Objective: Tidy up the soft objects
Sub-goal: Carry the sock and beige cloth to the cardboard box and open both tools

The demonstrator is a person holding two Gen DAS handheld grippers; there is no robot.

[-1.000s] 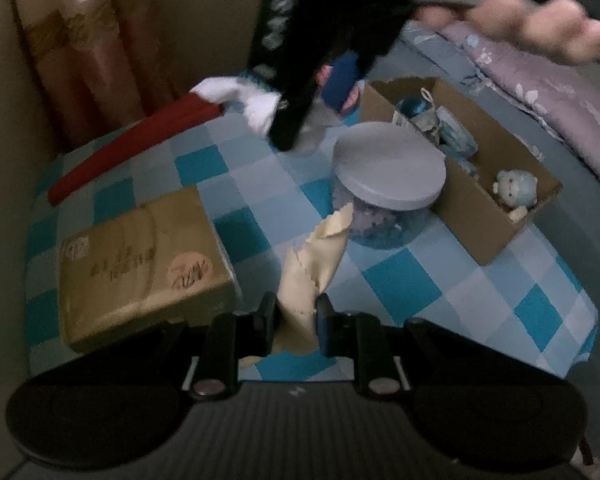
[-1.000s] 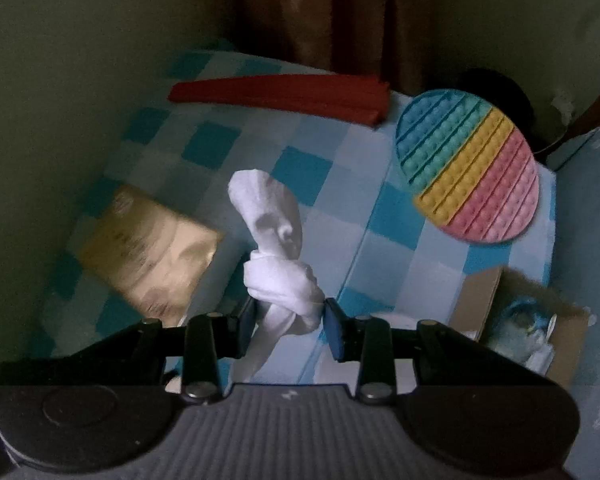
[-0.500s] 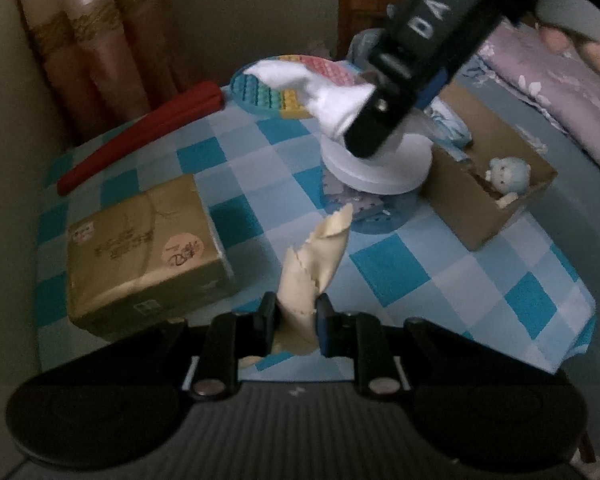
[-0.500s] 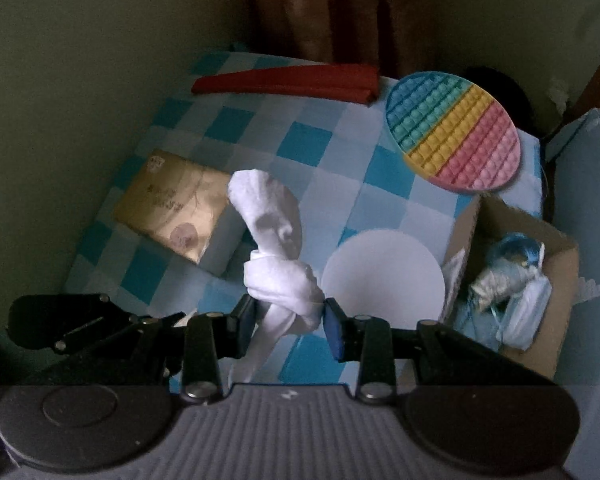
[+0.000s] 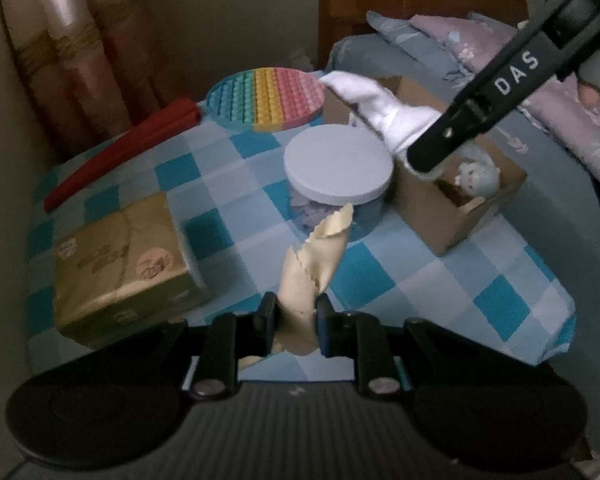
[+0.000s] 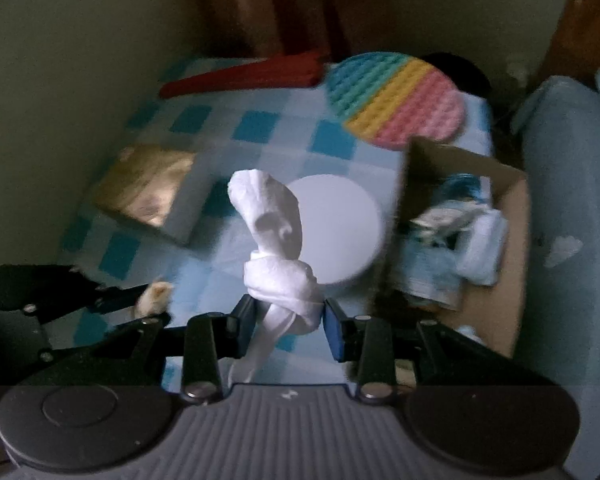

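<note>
The right tongs (image 6: pixel 286 322) are clamping a knotted white sock (image 6: pixel 278 256) and carrying it above the table (image 5: pixel 380 268), hanging over the near wall of the cardboard box (image 5: pixel 452 216) at about 2 o'clock in the left view. The left tongs (image 5: pixel 298 322) are pinching a cream cloth (image 5: pixel 316 256) tightly, holding it in the air at 6 o'clock, above the checked cover and just this side of the lidded jar (image 5: pixel 338 164). The box is already holding a small plush (image 5: pixel 478 172) and some pale blue soft items.

The step in hand seems to be the carry of both soft pieces toward the box. Next, the right tongs would probably be lowering the sock into the box's free space before parting, clear of the jar lid. The cloth would likely be following, needing a swing toward 2 o'clock past the jar. The gold pack (image 5: pixel 124 264), red strip (image 5: pixel 120 152) and rainbow mat (image 5: pixel 266 98) are lying apart, toward 9 and 12 o'clock.
</note>
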